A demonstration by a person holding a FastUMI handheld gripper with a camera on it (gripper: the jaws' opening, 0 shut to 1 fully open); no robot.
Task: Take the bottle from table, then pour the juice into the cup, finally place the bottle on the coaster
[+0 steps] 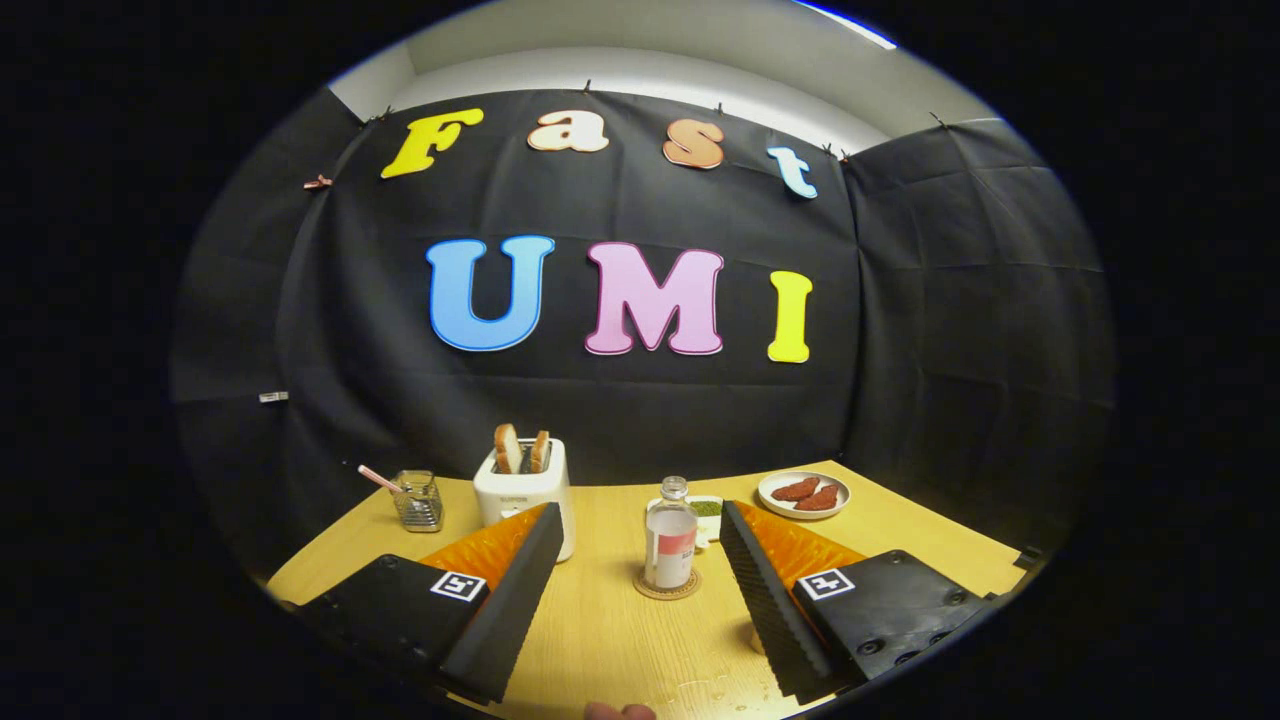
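the bottle [670, 540] stands upright on the coaster [667, 587], just ahead of the gripper [635, 545], whose fingers are spread wide, holding nothing.

A staged recording booth dressed as a breakfast table, not a lived-in kitchen. Black cloth [640, 400], clipped along its upper edge, hangs as a backdrop on the far and side walls, with a plain pale wall [640, 75] above it. A light wooden table [620, 640] carries kitchen props: a white toaster [522, 492] with two bread slices at 11 o'clock from the open fingers, a glass cup [418, 500] with a straw farther toward 10 o'clock, a bottle [670, 535] upright on a round coaster [667, 588] at 12 o'clock, and a plate of food [803, 494] at 1 o'clock.
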